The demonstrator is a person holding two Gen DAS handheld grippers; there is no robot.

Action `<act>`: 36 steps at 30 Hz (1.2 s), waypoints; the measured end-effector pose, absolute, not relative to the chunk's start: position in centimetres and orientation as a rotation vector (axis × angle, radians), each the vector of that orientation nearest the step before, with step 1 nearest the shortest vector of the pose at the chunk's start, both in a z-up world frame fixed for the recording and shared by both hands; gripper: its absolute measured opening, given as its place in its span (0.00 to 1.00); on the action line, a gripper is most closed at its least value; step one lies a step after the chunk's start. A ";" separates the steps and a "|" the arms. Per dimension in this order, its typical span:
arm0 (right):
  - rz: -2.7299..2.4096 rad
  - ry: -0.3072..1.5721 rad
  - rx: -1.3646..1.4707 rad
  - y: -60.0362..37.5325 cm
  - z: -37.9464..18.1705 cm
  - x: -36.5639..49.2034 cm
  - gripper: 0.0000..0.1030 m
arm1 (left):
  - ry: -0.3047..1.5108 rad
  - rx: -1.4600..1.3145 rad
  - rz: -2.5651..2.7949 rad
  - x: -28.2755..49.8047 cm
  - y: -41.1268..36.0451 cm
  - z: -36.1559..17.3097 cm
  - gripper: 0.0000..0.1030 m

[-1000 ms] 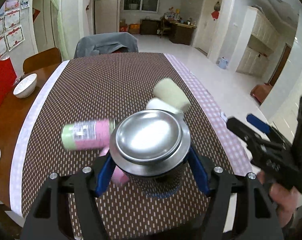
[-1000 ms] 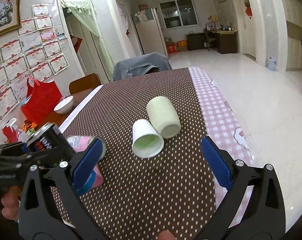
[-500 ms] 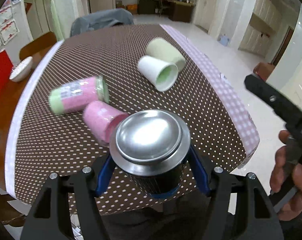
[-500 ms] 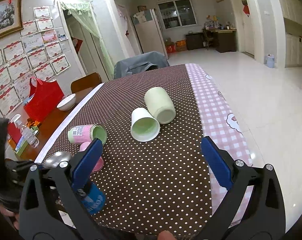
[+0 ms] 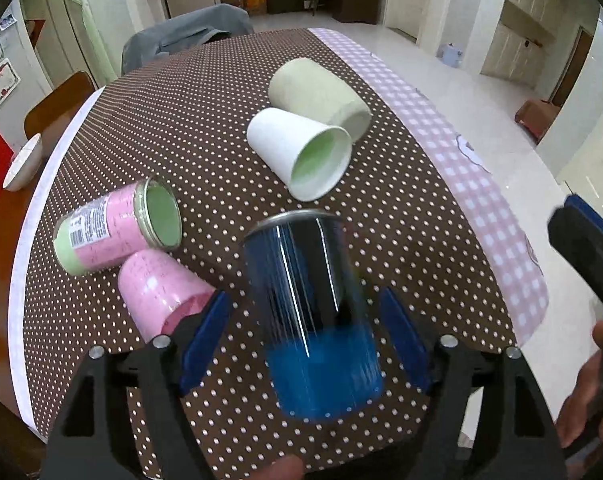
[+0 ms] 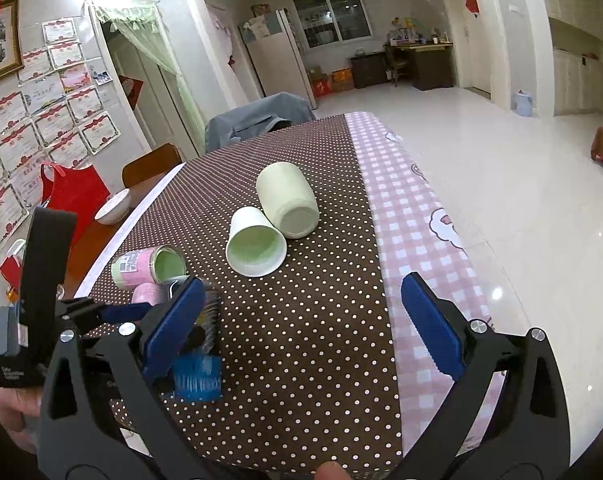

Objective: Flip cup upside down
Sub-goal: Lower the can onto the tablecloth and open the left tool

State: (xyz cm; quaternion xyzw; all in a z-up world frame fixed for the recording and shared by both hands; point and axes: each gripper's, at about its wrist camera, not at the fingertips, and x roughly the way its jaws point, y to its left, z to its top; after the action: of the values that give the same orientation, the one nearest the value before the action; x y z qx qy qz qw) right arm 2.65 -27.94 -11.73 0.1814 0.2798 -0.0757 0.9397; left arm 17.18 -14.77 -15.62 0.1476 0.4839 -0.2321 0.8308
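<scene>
The dark blue metal cup (image 5: 315, 312) is smeared with motion blur, so its rim and base are hard to make out; from the left wrist camera it shows a silvery edge at its far end and a bright blue band at its near end. It sits between the blue pads of the left tongs (image 5: 307, 344), which stand spread wider than the cup, with gaps on both sides. Whether it rests on the brown polka-dot tabletop (image 5: 205, 128) or is in the air, I cannot tell. From the right wrist camera, one blue pad hides most of the cup.

The right tongs (image 6: 301, 328) are wide apart and hold nothing, well to the right of the cup.

Beyond lie a white paper cup (image 5: 301, 156), a pale green cup (image 5: 317, 92), a pink labelled jar (image 5: 117, 228) and a pink cup (image 5: 161, 292), all on their sides.
</scene>
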 end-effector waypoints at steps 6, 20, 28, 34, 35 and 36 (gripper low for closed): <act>-0.144 0.588 0.357 -27.1 -11.7 3.1 0.94 | 0.969 0.262 -0.473 17.1 -12.9 -14.5 0.76; -0.075 0.612 0.301 -23.6 -10.4 5.1 0.94 | 0.833 0.158 -0.381 14.7 -6.8 -11.4 0.77; -0.046 0.678 0.287 -21.8 -10.6 7.6 0.94 | 0.763 0.144 -0.331 14.8 -4.3 -10.2 0.77; -0.036 0.709 0.272 -20.6 -10.6 9.3 0.94 | 0.737 0.138 -0.295 15.3 -2.9 -10.0 0.77; -0.035 0.710 0.271 -20.5 -10.5 9.4 0.94 | 0.732 0.139 -0.291 15.3 -2.7 -9.9 0.77; -0.036 0.714 0.269 -20.3 -10.5 9.6 0.94 | 0.726 0.139 -0.286 15.4 -2.4 -9.8 0.77</act>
State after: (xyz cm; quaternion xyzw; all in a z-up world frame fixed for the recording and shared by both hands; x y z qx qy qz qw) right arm 9.64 -20.28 -10.47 0.1315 0.3482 -0.0174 0.9280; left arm 15.45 -2.45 -9.80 0.0677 0.3536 -0.1392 0.9225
